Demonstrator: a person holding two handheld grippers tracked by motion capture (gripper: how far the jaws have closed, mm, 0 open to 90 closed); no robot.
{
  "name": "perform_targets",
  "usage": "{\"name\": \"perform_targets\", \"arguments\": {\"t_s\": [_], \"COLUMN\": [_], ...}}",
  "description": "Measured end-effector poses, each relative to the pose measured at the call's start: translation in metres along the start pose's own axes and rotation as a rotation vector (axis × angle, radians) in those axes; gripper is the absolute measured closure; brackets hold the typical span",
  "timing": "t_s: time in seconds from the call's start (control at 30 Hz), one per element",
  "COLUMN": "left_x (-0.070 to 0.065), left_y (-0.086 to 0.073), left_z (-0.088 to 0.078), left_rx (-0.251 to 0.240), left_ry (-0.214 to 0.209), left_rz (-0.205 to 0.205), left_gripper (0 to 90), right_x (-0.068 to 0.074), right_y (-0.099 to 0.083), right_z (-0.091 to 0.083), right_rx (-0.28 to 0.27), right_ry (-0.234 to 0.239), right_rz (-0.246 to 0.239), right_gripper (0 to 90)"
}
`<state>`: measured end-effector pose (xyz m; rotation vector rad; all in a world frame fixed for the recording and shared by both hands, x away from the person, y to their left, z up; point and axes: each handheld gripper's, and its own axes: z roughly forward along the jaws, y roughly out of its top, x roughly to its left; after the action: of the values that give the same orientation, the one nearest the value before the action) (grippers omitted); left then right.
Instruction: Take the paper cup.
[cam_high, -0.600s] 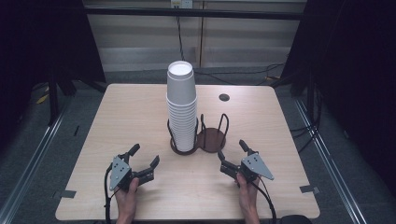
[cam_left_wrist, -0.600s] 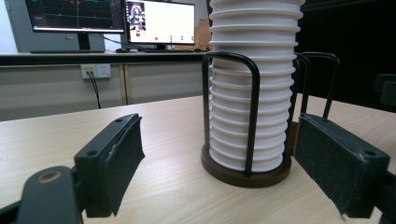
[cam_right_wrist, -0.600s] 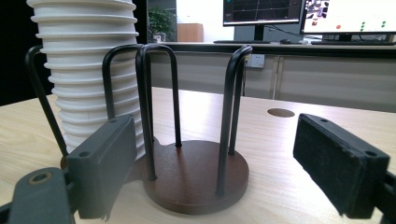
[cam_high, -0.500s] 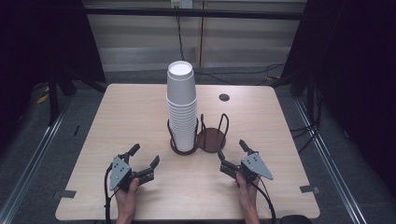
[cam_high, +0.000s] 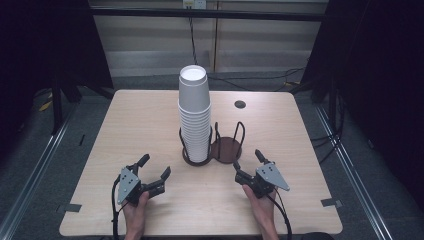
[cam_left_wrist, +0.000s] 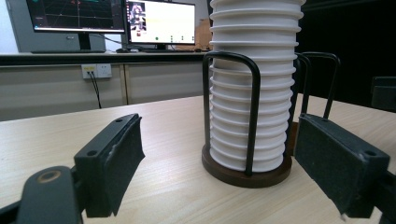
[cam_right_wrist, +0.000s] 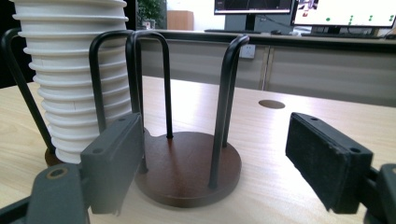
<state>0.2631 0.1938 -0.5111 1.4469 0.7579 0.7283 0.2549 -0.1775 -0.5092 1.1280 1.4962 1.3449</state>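
Both jaws stand open, holding nothing. Cup stack (cam_high: 194, 120) ahead of left gripper (cam_high: 150, 175) is untouched. Empty holder (cam_right_wrist: 187, 168) sits ahead of right gripper (cam_high: 248, 165); all transfer remains.

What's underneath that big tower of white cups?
The stack of white cups stands on a round brown base with black wire hoops around it. The base's middle is covered by the cups.
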Motion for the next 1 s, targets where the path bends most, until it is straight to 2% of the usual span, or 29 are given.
{"name": "perform_targets", "arguments": {"t_s": [0.1,0.23,0.37,0.53,0.57,0.73,0.8,0.87,1.0], "left_x": [0.0,0.0,0.0,0.0,0.0,0.0,0.0,0.0,0.0], "left_y": [0.0,0.0,0.0,0.0,0.0,0.0,0.0,0.0,0.0], "left_z": [0.0,0.0,0.0,0.0,0.0,0.0,0.0,0.0,0.0], "left_rx": [0.001,0.0,0.0,0.0,0.0,0.0,0.0,0.0,-0.002], "left_ry": [0.002,0.002,0.003,0.003,0.003,0.005,0.004,0.005,0.0], "left_rz": [0.005,0.003,0.003,0.003,0.003,0.003,0.003,0.003,-0.002], "left_gripper": [15.6,15.6,15.6,15.6,15.6,15.6,15.6,15.6,15.6], "right_x": [0.0,0.002,0.002,0.002,0.002,0.001,0.001,0.0,0.001], "right_y": [0.001,0.006,0.016,0.029,0.029,0.05,0.054,0.067,0.083], "right_z": [0.0,-0.001,-0.001,-0.001,-0.001,0.002,0.003,0.004,0.008], "right_rx": [0.023,0.033,0.053,0.047,0.047,0.054,0.053,0.034,0.032], "right_ry": [0.016,0.048,0.098,0.162,0.162,0.236,0.243,0.28,0.308], "right_rz": [0.016,0.005,0.036,0.041,0.041,0.043,0.033,0.04,0.036], "right_gripper": [18.0,19.2,21.1,22.3,22.3,23.0,23.0,23.6,23.3]}}
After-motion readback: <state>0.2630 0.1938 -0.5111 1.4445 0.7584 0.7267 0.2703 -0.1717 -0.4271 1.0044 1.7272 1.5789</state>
